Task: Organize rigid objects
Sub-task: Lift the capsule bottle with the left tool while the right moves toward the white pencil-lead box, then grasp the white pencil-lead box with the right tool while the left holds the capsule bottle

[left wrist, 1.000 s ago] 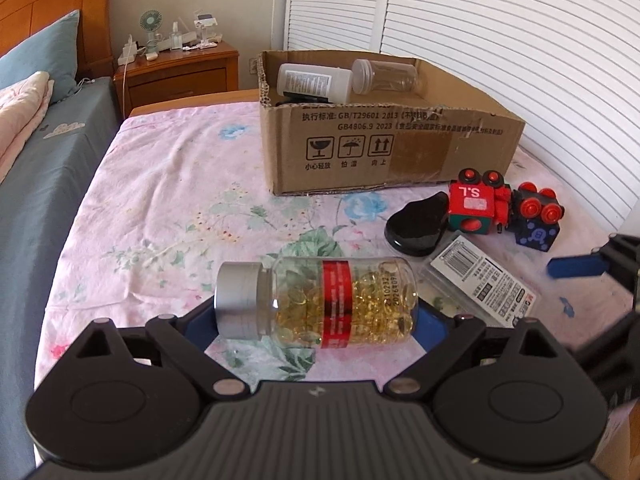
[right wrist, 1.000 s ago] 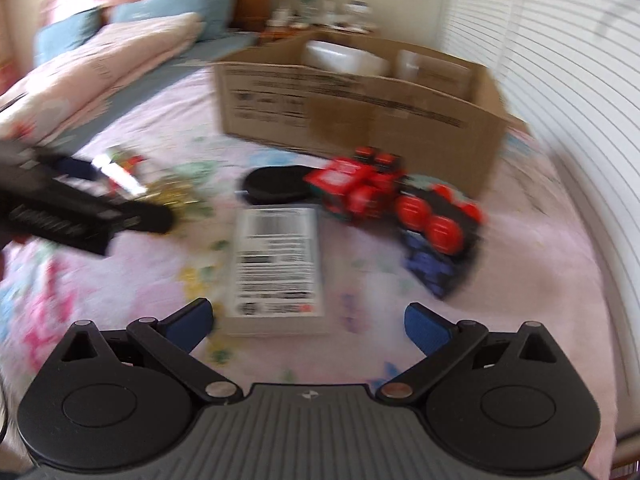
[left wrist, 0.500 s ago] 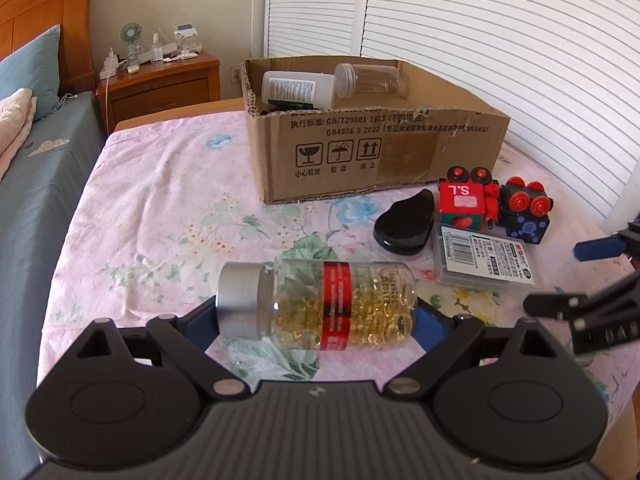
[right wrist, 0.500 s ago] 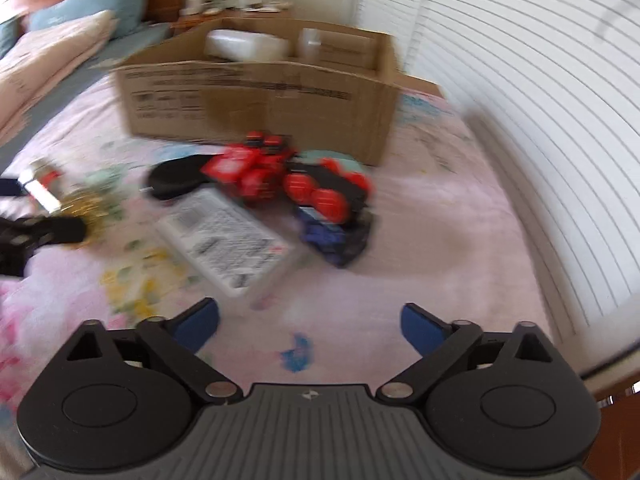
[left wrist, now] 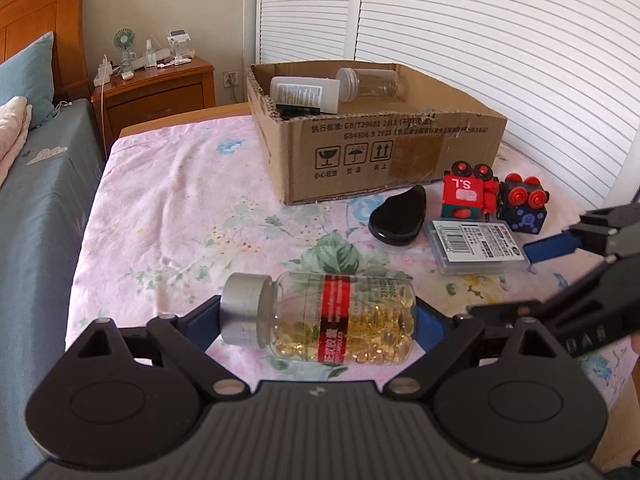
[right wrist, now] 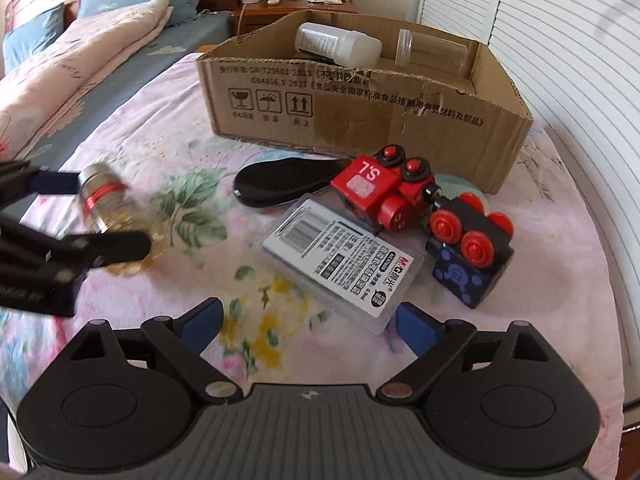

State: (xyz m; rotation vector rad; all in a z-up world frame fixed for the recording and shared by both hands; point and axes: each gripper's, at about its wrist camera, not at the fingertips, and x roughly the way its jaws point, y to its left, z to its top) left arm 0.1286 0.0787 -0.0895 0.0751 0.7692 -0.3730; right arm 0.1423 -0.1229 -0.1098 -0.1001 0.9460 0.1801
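Bottle (left wrist: 338, 318) sideways btwn left tongs (left wrist: 316, 322), pads touching.

Bright daylight, fisheye bending at the edges

Soft daylight is filling both views, probably coming through the white louvred shutters (left wrist: 500, 52), and shadows are lying faint on the floral bedsheet (left wrist: 168, 208). Straight lines are bowing toward the frame edges and the corners are going dark. In the right wrist view the capsule bottle (right wrist: 106, 204) and the left gripper (right wrist: 96, 216) are smearing with motion blur.
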